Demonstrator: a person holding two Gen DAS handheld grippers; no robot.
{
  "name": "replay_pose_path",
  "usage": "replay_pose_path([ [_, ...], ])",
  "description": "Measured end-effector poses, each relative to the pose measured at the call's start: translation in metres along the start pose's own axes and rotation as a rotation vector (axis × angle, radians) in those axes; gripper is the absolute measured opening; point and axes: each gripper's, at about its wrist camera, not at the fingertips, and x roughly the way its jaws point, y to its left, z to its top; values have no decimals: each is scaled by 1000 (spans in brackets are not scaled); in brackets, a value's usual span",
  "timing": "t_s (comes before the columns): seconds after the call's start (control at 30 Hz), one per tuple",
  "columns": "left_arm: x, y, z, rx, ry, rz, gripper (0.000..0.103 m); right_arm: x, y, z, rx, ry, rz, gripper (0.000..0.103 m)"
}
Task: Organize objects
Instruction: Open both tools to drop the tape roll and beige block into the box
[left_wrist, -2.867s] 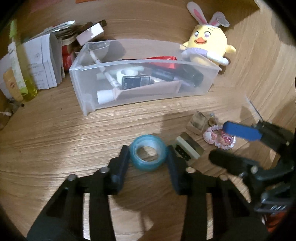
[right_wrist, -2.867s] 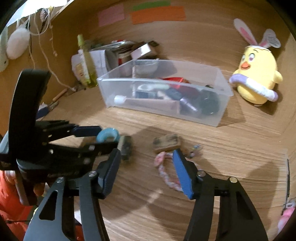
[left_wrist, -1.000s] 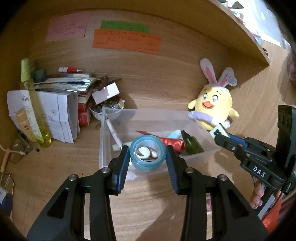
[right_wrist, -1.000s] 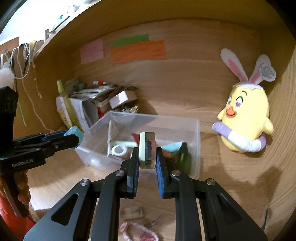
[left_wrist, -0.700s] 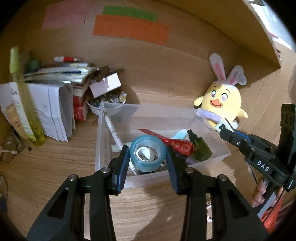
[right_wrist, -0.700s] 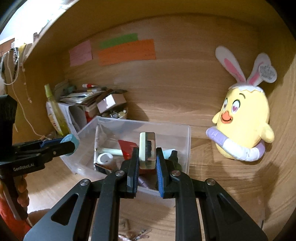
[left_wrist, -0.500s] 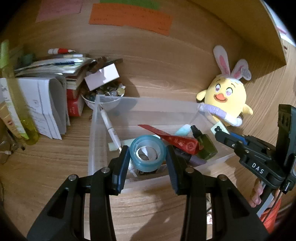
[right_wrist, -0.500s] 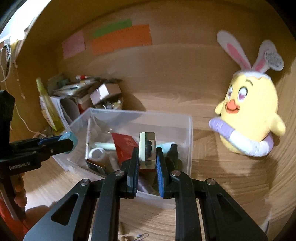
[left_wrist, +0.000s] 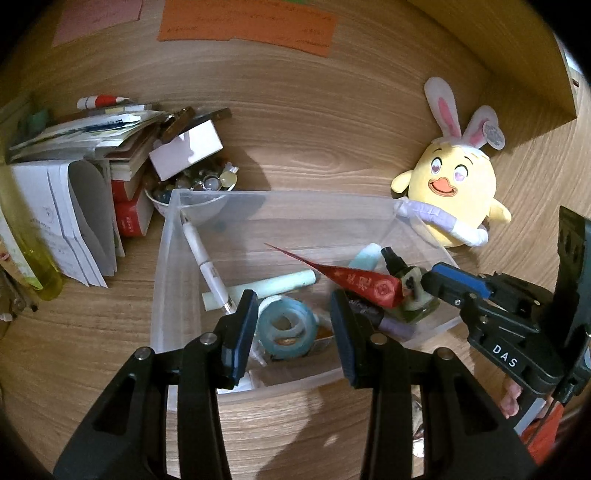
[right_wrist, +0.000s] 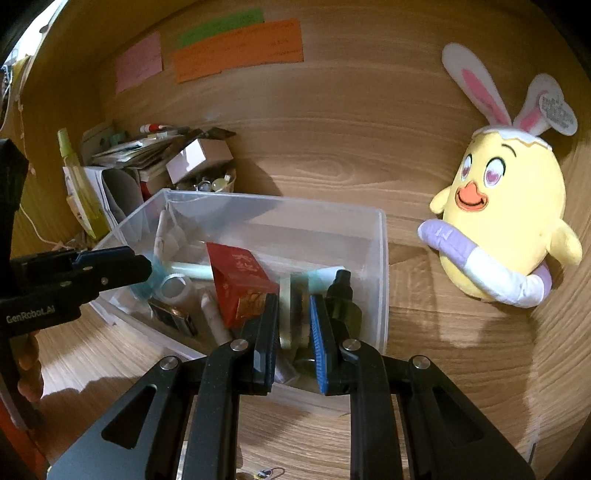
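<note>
From the left wrist, the left gripper (left_wrist: 291, 328) hangs over the clear bin (left_wrist: 160, 280), and its fingers have spread since half a second ago. The blue tape roll (left_wrist: 286, 328) that was pinched between the pads now shows gaps on both sides and sits lower, among the clutter at the bin's near end. I'd say it has just been let go, so that piece looks delivered. Ahead of the fingers lie a white pen (left_wrist: 207, 266), a pale green tube (left_wrist: 266, 286) and a red packet (left_wrist: 358, 282). The plush chick (left_wrist: 456, 199) stands beyond the bin, off to the right.

From the right wrist, the right gripper (right_wrist: 293, 319) has dropped closer to the bin's right end over the last second. Its fingers are narrow around the small clear block (right_wrist: 292, 314), which looks blurred and seems to sit slightly off the left pad. Whether it is clamped or already slipping free I cannot tell. The red packet is just left of the fingers, a dark green bottle (right_wrist: 345, 299) just right.
</note>
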Motion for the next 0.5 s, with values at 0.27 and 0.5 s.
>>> replay_pose_path([
  [0.27,-6,-4,0,10,-13,16,52,-2,2,0,-8,-1,-1,29],
  [0.5,-23,-10,-2,19,-43,34,71,-18,7,2,-15,-31,2,46],
])
